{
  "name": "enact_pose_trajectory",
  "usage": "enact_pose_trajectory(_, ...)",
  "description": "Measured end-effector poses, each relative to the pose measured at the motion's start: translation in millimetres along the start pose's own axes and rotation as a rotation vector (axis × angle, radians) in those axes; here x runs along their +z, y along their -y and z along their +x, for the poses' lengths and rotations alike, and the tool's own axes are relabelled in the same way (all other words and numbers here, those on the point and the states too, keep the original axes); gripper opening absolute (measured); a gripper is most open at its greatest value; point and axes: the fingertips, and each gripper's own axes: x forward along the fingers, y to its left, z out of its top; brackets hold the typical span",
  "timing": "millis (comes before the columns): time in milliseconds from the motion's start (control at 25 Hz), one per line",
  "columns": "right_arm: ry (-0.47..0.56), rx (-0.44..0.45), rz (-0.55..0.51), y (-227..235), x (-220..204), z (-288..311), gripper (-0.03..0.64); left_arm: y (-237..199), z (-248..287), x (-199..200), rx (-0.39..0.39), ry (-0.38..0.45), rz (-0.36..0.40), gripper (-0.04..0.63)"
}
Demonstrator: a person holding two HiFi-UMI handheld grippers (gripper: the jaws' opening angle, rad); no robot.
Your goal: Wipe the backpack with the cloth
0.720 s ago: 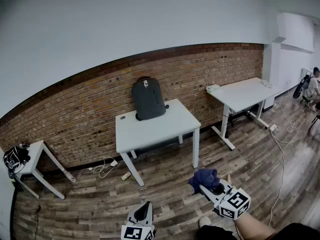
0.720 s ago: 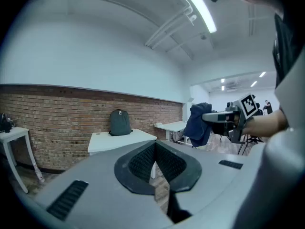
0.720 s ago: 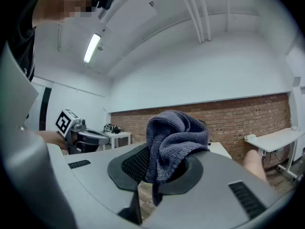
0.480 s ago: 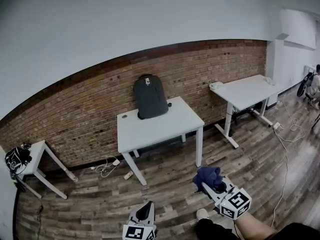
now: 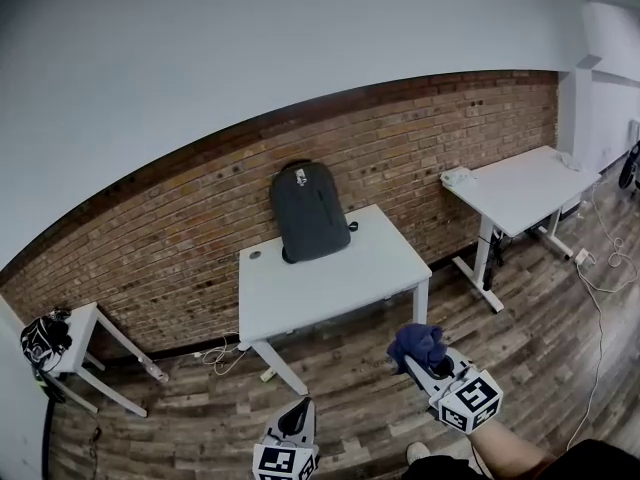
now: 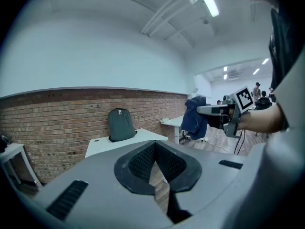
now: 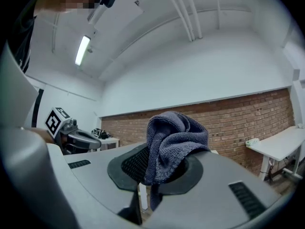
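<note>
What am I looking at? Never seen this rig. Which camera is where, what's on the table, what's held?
No robot: a person holds a two-jaw gripper in each hand. The head view looks down from the person's head; each gripper view rides on a gripper and looks along its jaws. The left gripper is shut and empty. The right gripper is shut on a dark blue cloth. Ahead, a grey backpack stands on a white table against the brick wall. Wiping not yet begun.
</note>
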Motion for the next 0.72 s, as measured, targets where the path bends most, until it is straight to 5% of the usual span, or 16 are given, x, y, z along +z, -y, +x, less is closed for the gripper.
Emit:
enact_pose_trajectory(320,0.028,-0.028,-0.028,105.1,13.6,67.2,0.043,-19.3,117.5,42.1,0.006,0.015,0.042,-0.008)
enact_pose_trajectory(720,-0.016,0.019,-0.065,168.2,3.6,118.8,0.043,-45.2,196.8,68.3,0.074,0.077,-0.066,-0.009)
